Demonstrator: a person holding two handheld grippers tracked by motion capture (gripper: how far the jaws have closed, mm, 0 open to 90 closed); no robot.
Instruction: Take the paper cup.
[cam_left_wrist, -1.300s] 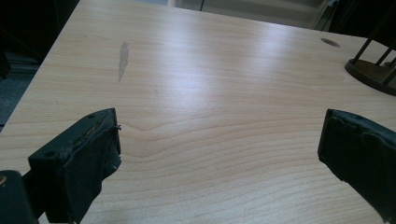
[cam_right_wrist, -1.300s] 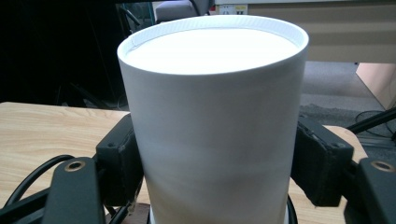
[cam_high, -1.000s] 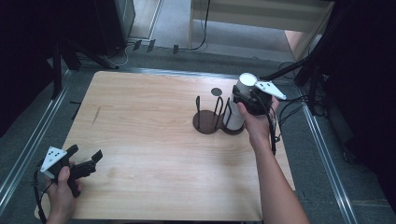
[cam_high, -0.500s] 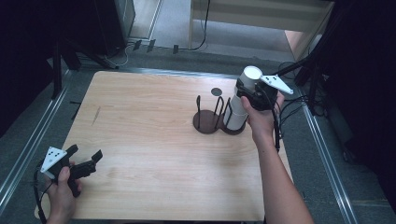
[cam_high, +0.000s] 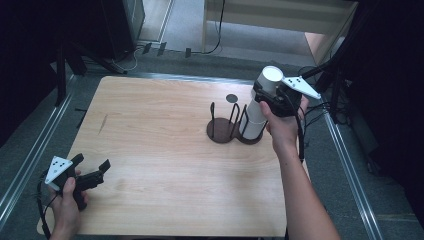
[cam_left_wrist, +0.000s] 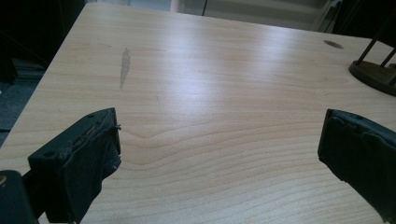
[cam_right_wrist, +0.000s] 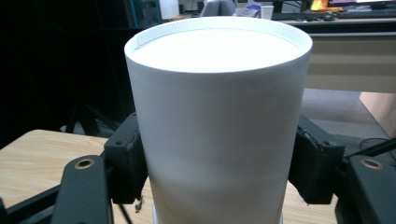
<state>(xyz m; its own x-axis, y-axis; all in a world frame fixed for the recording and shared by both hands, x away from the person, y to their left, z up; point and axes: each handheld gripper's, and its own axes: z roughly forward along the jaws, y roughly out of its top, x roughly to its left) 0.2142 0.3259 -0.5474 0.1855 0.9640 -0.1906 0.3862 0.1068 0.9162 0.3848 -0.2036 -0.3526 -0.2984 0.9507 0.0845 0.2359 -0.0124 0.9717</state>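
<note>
A tall stack of upside-down white paper cups (cam_high: 254, 122) stands in the right bay of a dark two-bay rod holder (cam_high: 220, 134) at the table's right middle. My right gripper (cam_high: 265, 97) is shut on the top white cup (cam_high: 271, 77), which is raised and tilted a little off the stack. In the right gripper view both pads press the sides of that cup (cam_right_wrist: 217, 116), held by the right gripper (cam_right_wrist: 215, 163), and a rim of the stack shows below it. My left gripper (cam_high: 91, 162) stands open near the front left edge, its jaws wide apart in the left gripper view (cam_left_wrist: 219, 158) over bare wood.
The holder's left bay (cam_high: 216, 131) has only upright rods; the holder (cam_left_wrist: 373, 74) also sits far right in the left gripper view. A dark round spot (cam_high: 231, 98) marks the table behind it. Metal rails (cam_high: 30, 155) flank the table; cables (cam_high: 320, 112) hang off the right edge.
My right gripper has risen with the top cup, lifting it higher off the stack. The left gripper has stayed in place, open.
</note>
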